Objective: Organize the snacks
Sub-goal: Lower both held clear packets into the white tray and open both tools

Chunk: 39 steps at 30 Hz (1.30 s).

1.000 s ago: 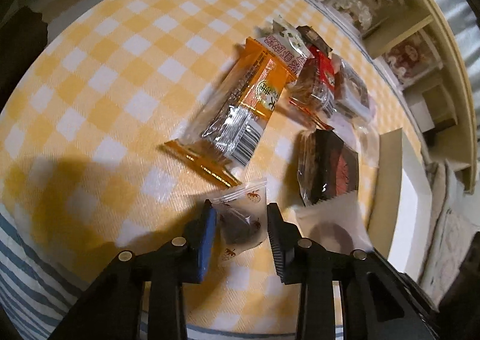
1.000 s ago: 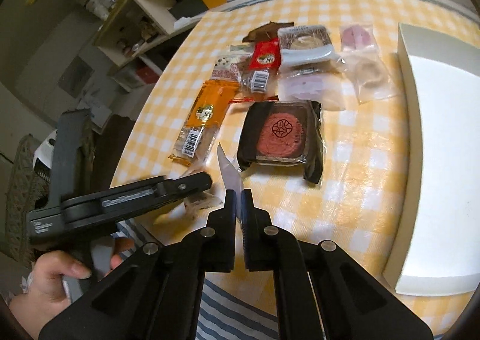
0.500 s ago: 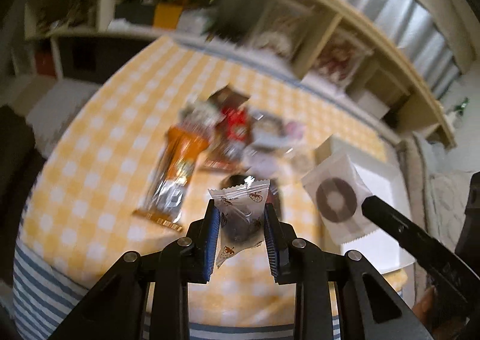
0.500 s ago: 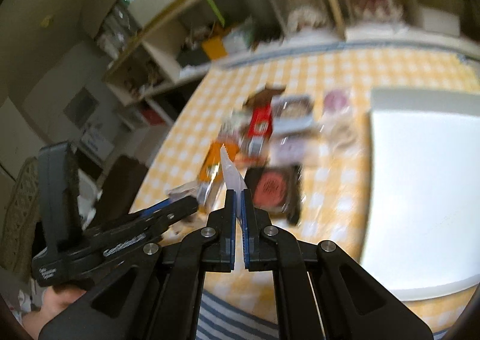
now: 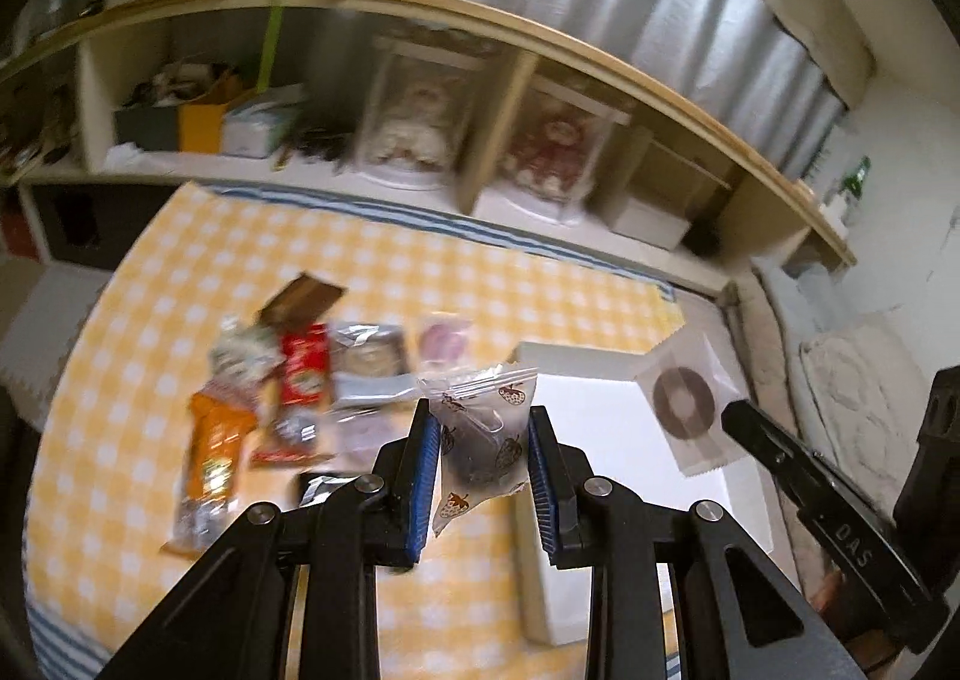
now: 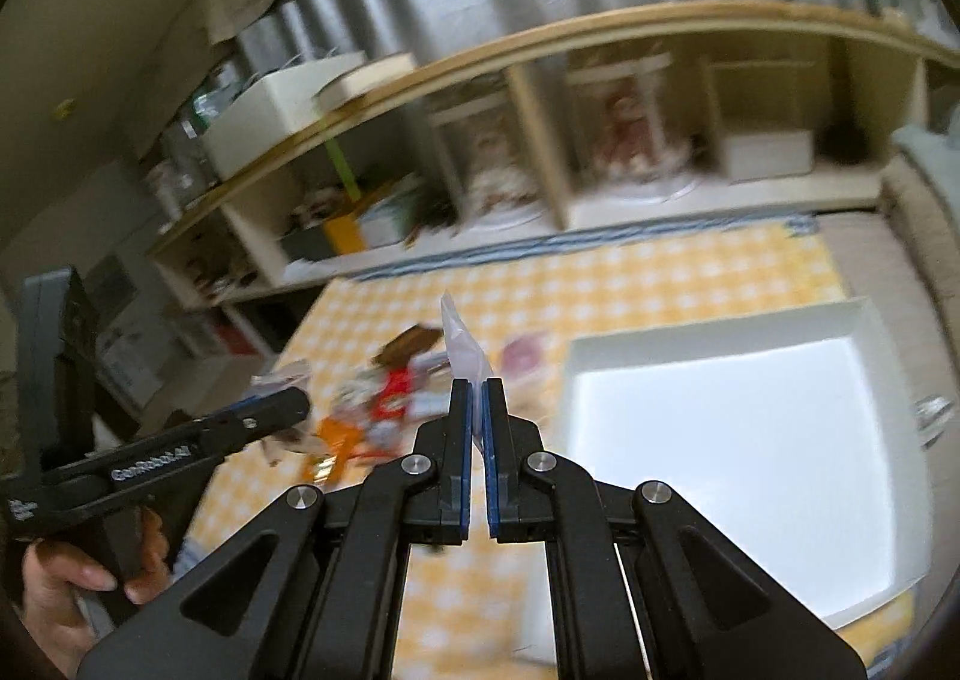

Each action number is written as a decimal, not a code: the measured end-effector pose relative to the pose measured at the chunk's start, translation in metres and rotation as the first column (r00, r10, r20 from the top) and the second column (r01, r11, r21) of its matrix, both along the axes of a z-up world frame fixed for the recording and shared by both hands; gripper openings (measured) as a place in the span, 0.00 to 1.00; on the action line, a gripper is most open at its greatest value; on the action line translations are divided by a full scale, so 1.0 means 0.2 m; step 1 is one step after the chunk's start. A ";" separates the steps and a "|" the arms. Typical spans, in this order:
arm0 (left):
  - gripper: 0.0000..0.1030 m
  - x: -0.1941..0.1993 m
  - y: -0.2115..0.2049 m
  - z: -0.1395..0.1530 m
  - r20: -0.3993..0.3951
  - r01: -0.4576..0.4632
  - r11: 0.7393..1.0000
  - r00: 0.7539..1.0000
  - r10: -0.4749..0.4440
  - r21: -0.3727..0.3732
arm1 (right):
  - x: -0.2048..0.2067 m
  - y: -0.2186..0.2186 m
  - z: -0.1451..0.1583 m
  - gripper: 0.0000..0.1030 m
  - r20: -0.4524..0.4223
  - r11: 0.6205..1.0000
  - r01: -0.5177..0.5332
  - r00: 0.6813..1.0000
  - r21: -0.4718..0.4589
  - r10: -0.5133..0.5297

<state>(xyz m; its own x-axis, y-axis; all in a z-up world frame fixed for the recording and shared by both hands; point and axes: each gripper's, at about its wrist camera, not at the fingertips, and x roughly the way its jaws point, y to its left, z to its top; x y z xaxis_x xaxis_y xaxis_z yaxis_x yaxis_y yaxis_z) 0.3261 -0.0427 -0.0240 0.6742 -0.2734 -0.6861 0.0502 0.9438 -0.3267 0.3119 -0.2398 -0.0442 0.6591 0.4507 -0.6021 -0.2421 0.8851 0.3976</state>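
Both grippers have risen off the yellow checked tablecloth [image 5: 498, 284] since a second ago, toward the white box [image 6: 720, 428]. The left gripper [image 5: 483, 464] is clamped on a crinkly clear candy packet [image 5: 480, 440]; the right gripper [image 6: 477, 422] pinches a flat white wafer sachet [image 5: 687, 404] by one edge. That slick film could slide free mid-air, dropping short beside the loose snack pile [image 5: 300, 380].

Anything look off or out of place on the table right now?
Nothing spilled or damaged. The loose snacks lie in an overlapping heap left of the white tray, which looks empty. Each gripper holds one packet in the air: left a clear wrapped sweet, right a flat white sachet.
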 end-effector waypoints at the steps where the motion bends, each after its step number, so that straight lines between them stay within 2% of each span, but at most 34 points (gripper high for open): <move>1: 0.27 0.04 -0.05 -0.01 -0.003 0.017 1.000 1.000 -0.017 0.007 | 0.02 -0.03 0.00 0.03 0.004 1.000 0.016 1.000 -0.013 -0.016; 6: 0.27 0.30 -0.26 -0.09 -0.036 0.082 0.996 0.996 -0.081 0.022 | 0.10 -0.20 -0.06 0.03 0.012 0.990 0.103 0.995 -0.100 -0.102; 13: 0.27 0.69 -0.56 -0.30 -0.111 0.154 0.987 0.983 -0.148 0.040 | 0.26 -0.37 -0.26 0.03 -0.031 0.957 0.185 0.980 -0.223 -0.197; 17: 0.27 0.88 -0.64 -0.42 -0.138 0.159 0.987 0.978 -0.153 0.034 | 0.36 -0.42 -0.39 0.03 -0.044 0.919 0.219 0.968 -0.327 -0.246; 20: 0.27 1.01 -0.68 -0.52 -0.157 0.162 0.986 0.975 -0.154 0.033 | 0.41 -0.44 -0.48 0.03 -0.069 0.904 0.228 0.960 -0.362 -0.270; 25: 0.27 1.15 -0.71 -0.66 -0.174 0.165 0.985 0.973 -0.154 0.047 | 0.49 -0.44 -0.60 0.03 -0.111 0.904 0.217 0.955 -0.369 -0.275; 30: 0.32 1.22 -0.70 -0.73 -0.169 0.171 0.984 0.973 -0.160 0.056 | 0.53 -0.38 -0.67 0.03 -0.153 0.932 0.190 0.957 -0.310 -0.246; 33: 0.49 1.21 -0.68 -0.73 -0.154 0.174 0.983 0.974 -0.164 0.054 | 0.54 -0.35 -0.70 0.07 -0.194 0.963 0.165 0.959 -0.214 -0.207; 34: 0.50 1.20 -0.67 -0.72 -0.145 0.179 0.982 0.975 -0.170 0.054 | 0.54 -0.35 -0.71 0.08 -0.221 0.972 0.155 0.956 -0.174 -0.192; 36: 0.54 1.16 -0.66 -0.70 -0.131 0.177 0.981 0.977 -0.166 0.077 | 0.53 -0.35 -0.71 0.09 -0.245 0.976 0.154 0.951 -0.156 -0.190; 37: 0.56 1.14 -0.65 -0.69 -0.126 0.175 0.981 0.978 -0.164 0.082 | 0.53 -0.36 -0.70 0.13 -0.252 0.975 0.157 0.948 -0.155 -0.193; 39: 0.58 1.12 -0.62 -0.67 -0.120 0.169 0.982 0.980 -0.159 0.082 | 0.51 -0.37 -0.69 0.30 -0.264 0.974 0.164 0.943 -0.159 -0.202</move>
